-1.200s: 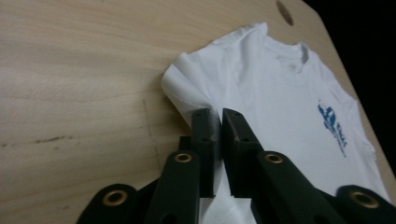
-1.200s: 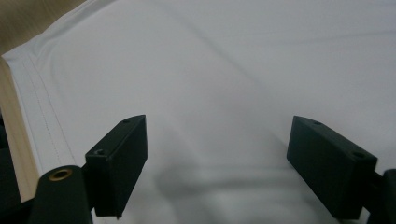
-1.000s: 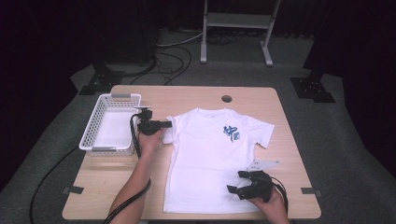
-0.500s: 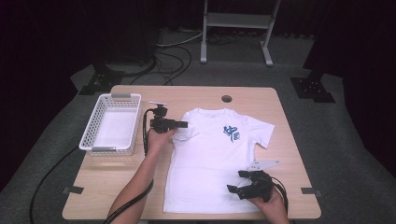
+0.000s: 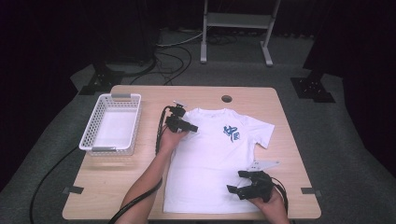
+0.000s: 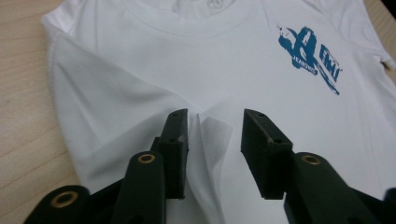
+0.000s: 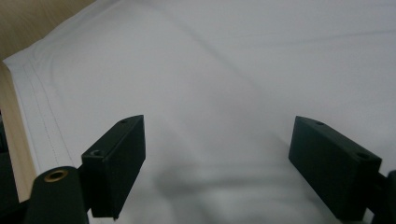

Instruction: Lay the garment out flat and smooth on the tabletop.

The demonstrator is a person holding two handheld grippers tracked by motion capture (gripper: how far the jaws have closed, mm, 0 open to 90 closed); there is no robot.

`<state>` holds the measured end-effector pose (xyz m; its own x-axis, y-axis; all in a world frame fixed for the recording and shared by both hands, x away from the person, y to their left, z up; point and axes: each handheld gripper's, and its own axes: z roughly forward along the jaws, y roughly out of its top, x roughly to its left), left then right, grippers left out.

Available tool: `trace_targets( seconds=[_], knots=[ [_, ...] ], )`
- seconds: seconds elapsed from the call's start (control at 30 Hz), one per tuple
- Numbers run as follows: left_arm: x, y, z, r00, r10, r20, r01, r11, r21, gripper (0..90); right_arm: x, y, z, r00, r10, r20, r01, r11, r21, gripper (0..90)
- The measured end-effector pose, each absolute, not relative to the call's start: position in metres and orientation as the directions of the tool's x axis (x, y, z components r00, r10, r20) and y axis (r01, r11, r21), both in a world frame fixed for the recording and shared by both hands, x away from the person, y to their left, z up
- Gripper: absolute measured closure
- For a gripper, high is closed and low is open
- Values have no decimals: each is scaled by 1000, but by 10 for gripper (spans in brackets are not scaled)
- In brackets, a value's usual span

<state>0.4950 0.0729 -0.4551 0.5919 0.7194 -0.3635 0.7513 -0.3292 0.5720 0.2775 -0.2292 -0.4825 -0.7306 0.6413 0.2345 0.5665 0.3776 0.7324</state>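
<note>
Left gripper view shows my left gripper [image 6: 212,149] with fingers partly apart, having just been closing, a folded sleeve tip of the white T-shirt [image 6: 224,70] between them, unpinched. It lies flat on the counter [image 5: 140,186]; soft, limp cloth, best pinched at edges. My right gripper [image 7: 219,168] gapes wide over the hem.

High view above, facing forward-down, far; both gripper views close, low over shared T-shirt [image 5: 212,158]
</note>
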Motion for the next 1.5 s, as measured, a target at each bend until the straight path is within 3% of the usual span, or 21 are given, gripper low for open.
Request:
trace_targets(
  seconds=[0.27,0.43,0.6,0.73,0.93,1.17,1.27,1.5],
  knots=[
    [496,71,-459,595,711,-375,760,-345,551,891,277,-230,-483,-732,638,237,565,375,735,182],
    [492,85,-455,567,730,-383,765,-293,574,897,277,-230,-483,-732,638,238,565,374,736,176],
    [475,130,-434,432,799,-418,744,-55,665,899,277,-230,-483,-732,638,240,565,370,738,177],
    [448,172,-411,304,878,-370,660,85,746,898,277,-229,-484,-734,638,232,559,374,740,176],
    [433,200,-398,263,884,-386,637,141,758,779,278,-230,-482,-725,644,245,573,368,732,175],
    [436,181,-414,338,848,-407,670,87,737,611,296,-241,-466,-699,682,214,559,335,758,175],
    [440,165,-427,382,810,-446,704,57,708,518,325,-251,-455,-665,724,185,556,314,770,176],
    [450,139,-458,408,797,-445,756,-22,654,457,424,-281,-452,-491,835,248,673,183,716,176]
  ],
)
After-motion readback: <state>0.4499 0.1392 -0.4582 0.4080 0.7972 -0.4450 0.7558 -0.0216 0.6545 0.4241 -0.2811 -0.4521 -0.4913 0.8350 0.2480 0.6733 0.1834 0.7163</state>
